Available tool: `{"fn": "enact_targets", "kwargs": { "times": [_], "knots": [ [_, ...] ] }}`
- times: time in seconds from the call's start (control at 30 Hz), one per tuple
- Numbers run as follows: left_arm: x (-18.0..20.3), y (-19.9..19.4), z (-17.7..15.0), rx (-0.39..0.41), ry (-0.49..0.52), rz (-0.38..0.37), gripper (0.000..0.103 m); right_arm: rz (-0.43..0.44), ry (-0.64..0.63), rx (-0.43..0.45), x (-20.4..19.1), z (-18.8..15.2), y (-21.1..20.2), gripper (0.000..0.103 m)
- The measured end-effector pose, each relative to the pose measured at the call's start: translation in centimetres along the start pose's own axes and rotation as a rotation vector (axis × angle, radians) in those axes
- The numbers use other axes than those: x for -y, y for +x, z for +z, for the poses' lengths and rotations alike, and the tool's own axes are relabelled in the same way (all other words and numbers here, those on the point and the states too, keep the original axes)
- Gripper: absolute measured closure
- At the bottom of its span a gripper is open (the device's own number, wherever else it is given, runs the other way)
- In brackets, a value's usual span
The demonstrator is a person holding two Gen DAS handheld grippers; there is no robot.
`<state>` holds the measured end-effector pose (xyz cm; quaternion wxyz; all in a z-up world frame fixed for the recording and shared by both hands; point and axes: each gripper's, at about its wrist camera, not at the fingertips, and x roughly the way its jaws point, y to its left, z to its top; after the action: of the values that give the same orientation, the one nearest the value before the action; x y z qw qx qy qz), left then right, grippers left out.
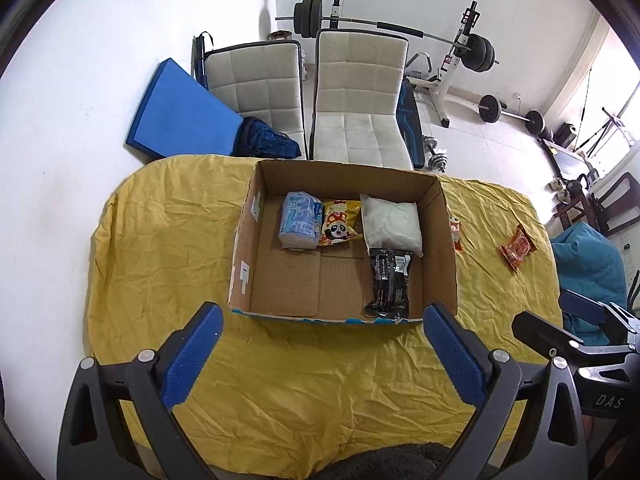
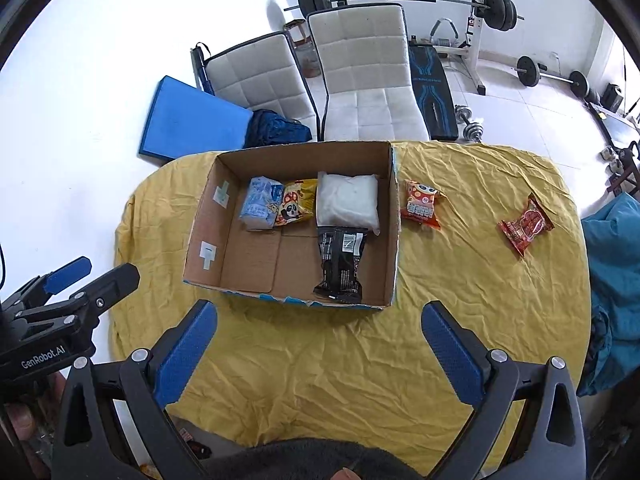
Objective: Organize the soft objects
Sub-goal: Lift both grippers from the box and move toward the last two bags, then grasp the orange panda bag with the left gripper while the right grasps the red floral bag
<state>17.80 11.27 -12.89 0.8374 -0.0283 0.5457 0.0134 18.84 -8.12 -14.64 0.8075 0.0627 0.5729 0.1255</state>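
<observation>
Both grippers idle above the near edge of the table (image 2: 480, 320), yellow cloth over it. Left gripper (image 1: 320, 352) spread wide, nothing between the pads. Right gripper (image 2: 320, 348) likewise spread and empty.

Cardboard box (image 2: 394, 248) sits mid-table, open top, so it reads as the collection bin. Four soft packs are inside: blue pack (image 2: 260, 202) and panda snack bag (image 2: 294, 202) touching along the far wall, white pouch (image 2: 347, 200) in the far right corner, black pack (image 2: 340, 266) just in front of it against the right wall. They're packed along the far and right walls; the near left of the box floor is bare, room for more.

Two packs not yet boxed, both on the cloth right of the box: orange snack bag (image 2: 422, 205) just beside the box's right wall, red pack (image 2: 526, 226) well apart, toward the table's right edge.

Judgement: roughly two thirds done. Both leftovers lie on the right side, so the right gripper is the natural one for them. Orange bag is closest, likely next. It's puffy, so pinch across the middle or a seam; film may slip.
</observation>
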Motion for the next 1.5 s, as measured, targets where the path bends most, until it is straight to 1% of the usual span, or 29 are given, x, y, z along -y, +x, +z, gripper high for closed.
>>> {"fn": "enact_targets", "kwargs": {
  "times": [0.17, 0.33, 0.47, 0.6, 0.63, 0.67, 0.73, 0.8, 0.87, 0.9, 0.97, 1.07, 1.17, 1.2, 1.3, 1.4, 1.43, 1.47, 1.5],
  "knots": [
    [0.8, -0.3, -0.1, -0.001, -0.010, -0.001, 0.000, 0.010, 0.030, -0.010, 1.8, 0.4, 0.5, 0.000],
    [2.8, 0.8, 0.8, -0.015, 0.004, -0.011, 0.000, -0.022, 0.111, -0.012, 6.7, 1.2, 1.1, 0.000],
    [6.8, 2.7, 2.6, -0.027, 0.060, -0.036, 0.000, -0.093, 0.219, -0.003, 13.7, 2.4, 1.5, 0.000],
    [12.7, 5.6, 5.3, -0.035, 0.157, -0.065, 0.000, -0.154, 0.346, -0.018, 22.2, 3.5, 2.2, 0.000],
    [14.6, 6.8, 6.2, -0.040, 0.191, -0.056, 0.000, -0.167, 0.368, -0.026, 24.1, 3.8, 2.6, 0.000],
    [16.1, 8.0, 6.8, -0.056, 0.220, -0.048, 0.000, -0.176, 0.393, -0.029, 26.1, 4.1, 3.0, 0.000],
    [19.5, 10.9, 8.6, -0.107, 0.270, -0.061, 0.000, -0.191, 0.437, -0.054, 29.7, 4.6, 4.1, 0.000],
    [22.8, 14.2, 10.4, -0.159, 0.307, -0.069, 0.000, -0.181, 0.482, -0.082, 33.4, 5.1, 5.8, 0.000],
    [25.6, 17.5, 11.8, -0.220, 0.337, -0.061, 0.000, -0.189, 0.503, -0.107, 36.0, 5.5, 7.4, 0.000],
    [27.2, 19.5, 12.5, -0.253, 0.356, -0.036, 0.000, -0.199, 0.506, -0.122, 37.1, 5.7, 8.2, 0.000],
    [29.5, 23.2, 13.4, -0.315, 0.387, -0.021, 0.000, -0.196, 0.520, -0.150, 39.2, 6.0, 10.4, 0.000],
    [31.7, 27.7, 13.7, -0.381, 0.428, 0.005, 0.000, -0.177, 0.545, -0.195, 41.5, 6.2, 13.5, 0.000],
    [33.8, 31.9, 14.0, -0.437, 0.504, 0.064, 0.000, -0.168, 0.552, -0.230, 42.4, 6.3, 16.1, 0.000],
    [34.0, 33.0, 13.9, -0.454, 0.518, 0.079, 0.000, -0.162, 0.552, -0.236, 42.7, 6.4, 16.9, 0.000],
    [34.8, 37.0, 13.4, -0.550, 0.559, 0.108, 0.003, -0.166, 0.569, -0.265, 43.9, 6.6, 19.1, 0.000],
    [35.0, 39.9, 12.6, -0.631, 0.595, 0.157, 0.005, -0.146, 0.599, -0.288, 45.1, 6.4, 20.8, 0.000],
    [35.1, 40.8, 12.2, -0.656, 0.615, 0.180, 0.015, -0.132, 0.619, -0.295, 45.5, 6.3, 21.5, 0.000],
    [35.1, 41.6, 11.8, -0.679, 0.635, 0.204, 0.030, -0.117, 0.637, -0.300, 45.8, 6.3, 22.0, 0.000],
    [35.2, 42.1, 11.5, -0.697, 0.649, 0.216, 0.036, -0.101, 0.658, -0.306, 46.1, 6.3, 22.6, 0.000]
  ]
}}
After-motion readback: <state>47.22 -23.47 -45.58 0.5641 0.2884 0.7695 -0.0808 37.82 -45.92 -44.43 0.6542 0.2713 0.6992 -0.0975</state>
